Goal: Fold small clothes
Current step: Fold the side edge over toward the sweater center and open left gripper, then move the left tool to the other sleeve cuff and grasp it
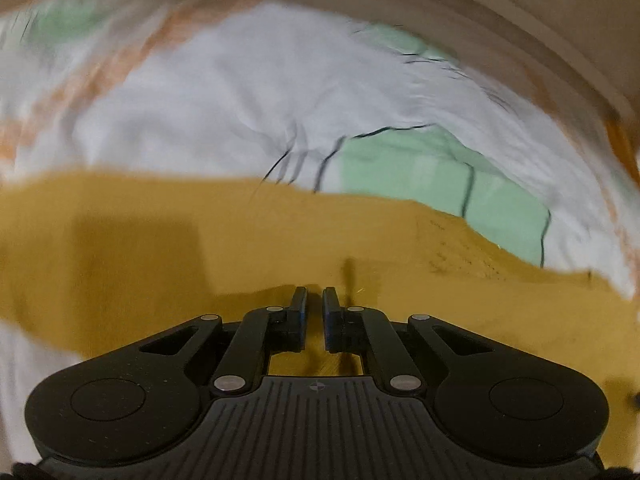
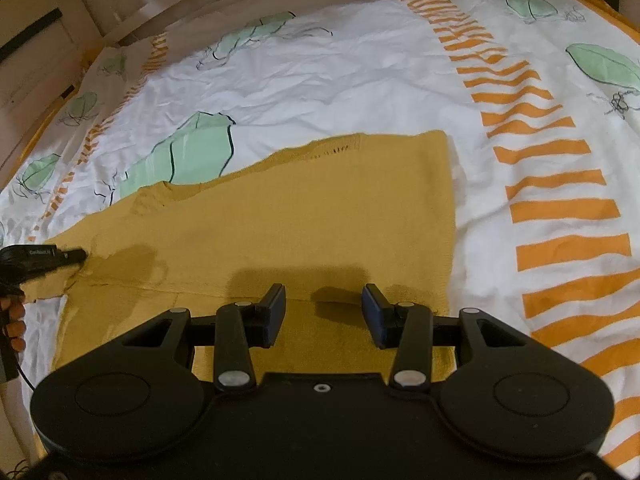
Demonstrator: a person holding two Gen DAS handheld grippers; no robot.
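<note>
A mustard-yellow knit garment (image 2: 304,216) lies spread flat on the bed sheet, and it fills the lower half of the blurred left wrist view (image 1: 240,240). My right gripper (image 2: 324,300) is open and empty, just above the garment's near part. My left gripper (image 1: 315,300) has its jaws almost together, close over the yellow cloth; whether cloth is pinched between them does not show. In the right wrist view the left gripper (image 2: 76,257) touches the garment's left edge, held by a hand (image 2: 14,320).
The bed sheet (image 2: 360,80) is white with green leaf prints and orange stripes. A wooden bed frame (image 2: 132,12) runs along the far and left sides. A cable (image 2: 22,372) hangs at the lower left.
</note>
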